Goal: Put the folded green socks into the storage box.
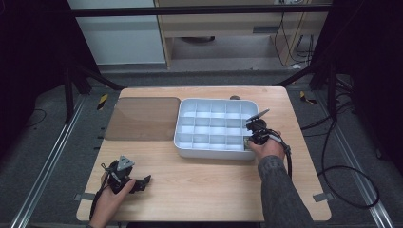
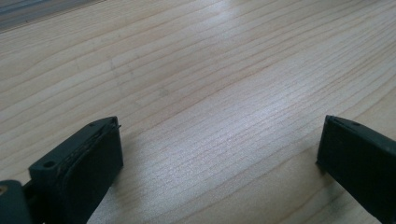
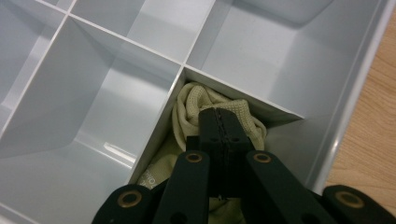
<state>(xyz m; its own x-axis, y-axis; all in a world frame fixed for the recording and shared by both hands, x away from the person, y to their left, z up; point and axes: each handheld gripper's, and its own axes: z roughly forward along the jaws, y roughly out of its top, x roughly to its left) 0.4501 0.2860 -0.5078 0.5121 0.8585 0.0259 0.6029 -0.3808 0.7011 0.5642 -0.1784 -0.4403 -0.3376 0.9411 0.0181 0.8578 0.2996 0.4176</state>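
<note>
Brown mat (image 1: 142, 118) on wooden table (image 1: 204, 180)

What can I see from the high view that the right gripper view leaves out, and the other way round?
High view: the whole table, a brown lid beside the white tray, and the left gripper resting open on the wood. Right gripper view: a pale knitted cloth pinched in the shut jaws, pushed into a corner compartment. Both: the tray's dividers and the right gripper at the tray's near right corner.

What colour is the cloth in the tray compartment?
The cloth is pale yellowish cream; the right gripper view shows it best.
</note>
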